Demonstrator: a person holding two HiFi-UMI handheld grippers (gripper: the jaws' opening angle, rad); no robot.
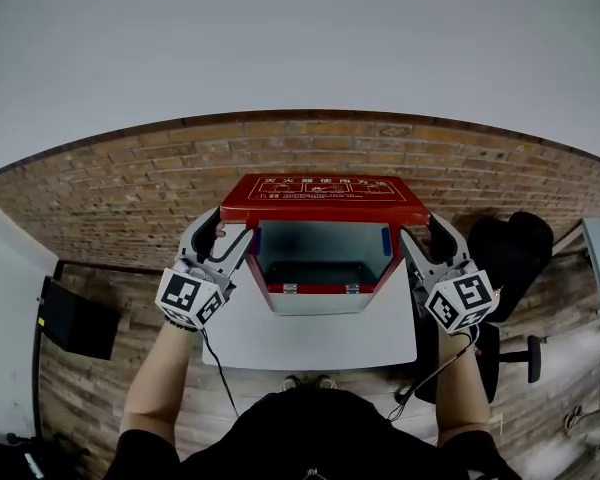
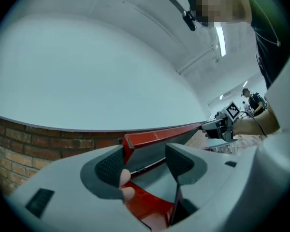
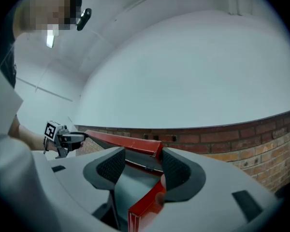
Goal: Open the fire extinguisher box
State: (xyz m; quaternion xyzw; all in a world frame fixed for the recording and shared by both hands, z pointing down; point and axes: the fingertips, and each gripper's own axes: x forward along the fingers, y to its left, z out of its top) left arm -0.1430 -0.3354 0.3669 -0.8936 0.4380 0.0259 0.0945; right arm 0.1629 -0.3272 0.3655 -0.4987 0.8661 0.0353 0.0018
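The red fire extinguisher box [image 1: 320, 300] stands on a white table [image 1: 310, 343] against a brick wall. Its lid [image 1: 325, 190] is raised and tilted back, and the grey inside shows. My left gripper [image 1: 232, 240] is at the lid's left front corner and my right gripper [image 1: 412, 240] at its right front corner. In the left gripper view the jaws [image 2: 145, 161] stand apart, and the lid's red corner [image 2: 135, 141] lies between them against the left pad. In the right gripper view the jaws [image 3: 142, 166] are also apart, with the lid's corner [image 3: 152, 149] against the right pad.
The brick wall [image 1: 110, 188] runs close behind the box, below a plain white wall. A black office chair [image 1: 515, 258] stands right of the table and a black flat object [image 1: 75, 318] lies on the wooden floor at the left. Cables hang from both grippers.
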